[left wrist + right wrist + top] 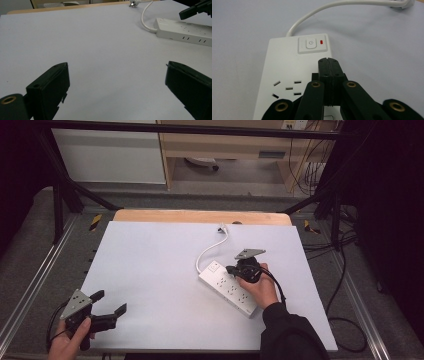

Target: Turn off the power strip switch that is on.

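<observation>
White counter (pixel 150 270) bearing a power strip (pixel 227 290) right of centre, its cord (pixel 210 249) running toward the far edge. Right gripper (pixel 328 61), fingers together, poised over the strip near its switch (pixel 311 44). Left gripper (pixel 111 302), fingers apart, holding nothing, at the near left corner.

My left gripper (pixel 107 314): black, two chunky jaws, grey three-cornered plate on top, black cable behind. My right gripper (pixel 328 61): black too, same grey plate, gold round screws on jaw arms. Black sleeve (pixel 290 332) on my right arm.
</observation>
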The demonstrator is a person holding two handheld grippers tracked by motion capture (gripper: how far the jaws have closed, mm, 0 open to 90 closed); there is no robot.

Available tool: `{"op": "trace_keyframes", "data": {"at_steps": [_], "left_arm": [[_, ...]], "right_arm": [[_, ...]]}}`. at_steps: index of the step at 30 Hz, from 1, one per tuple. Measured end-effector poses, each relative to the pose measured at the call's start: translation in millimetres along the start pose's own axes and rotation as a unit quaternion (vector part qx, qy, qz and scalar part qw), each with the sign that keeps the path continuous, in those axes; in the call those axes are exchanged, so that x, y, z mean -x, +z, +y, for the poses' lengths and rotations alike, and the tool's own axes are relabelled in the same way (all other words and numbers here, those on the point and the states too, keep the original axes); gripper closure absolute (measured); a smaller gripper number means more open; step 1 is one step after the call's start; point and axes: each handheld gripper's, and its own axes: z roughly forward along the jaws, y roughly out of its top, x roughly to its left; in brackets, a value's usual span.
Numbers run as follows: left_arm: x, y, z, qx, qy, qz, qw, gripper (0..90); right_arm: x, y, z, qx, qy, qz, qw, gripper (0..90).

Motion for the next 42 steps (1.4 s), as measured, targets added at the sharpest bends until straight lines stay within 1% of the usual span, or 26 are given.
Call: {"op": "trace_keyframes", "data": {"at_steps": [5, 9, 17, 31, 42], "left_arm": [[0.1, 0.0, 0.0, 0.000, 0.000, 0.000, 1.0000, 5.6], [0.0, -0.1, 0.0, 0.000, 0.000, 0.000, 1.0000, 5.6], [0.1, 0.2, 0.0, 0.000, 0.000, 0.000, 1.0000, 5.7], [0.1, 0.2, 0.0, 0.000, 0.001, 0.000, 1.0000, 5.7], [0.1, 0.3, 0.0, 0.000, 0.002, -0.001, 1.0000, 5.8]], "right_arm": [[-1.7, -2.3, 0.1, 0.002, -0.005, 0.000, 1.0000, 90.0], [-3.5, -4.5, -3.3, 0.004, -0.006, -0.002, 1.0000, 90.0], [-2.5, -5.9, -9.6, 0.005, 0.004, -0.005, 1.0000, 90.0], [-2.0, -6.2, -15.8, 0.010, 0.009, -0.006, 0.9999, 90.0], [-2.2, -6.8, -17.1, 0.014, 0.007, -0.008, 0.9998, 90.0]]}}
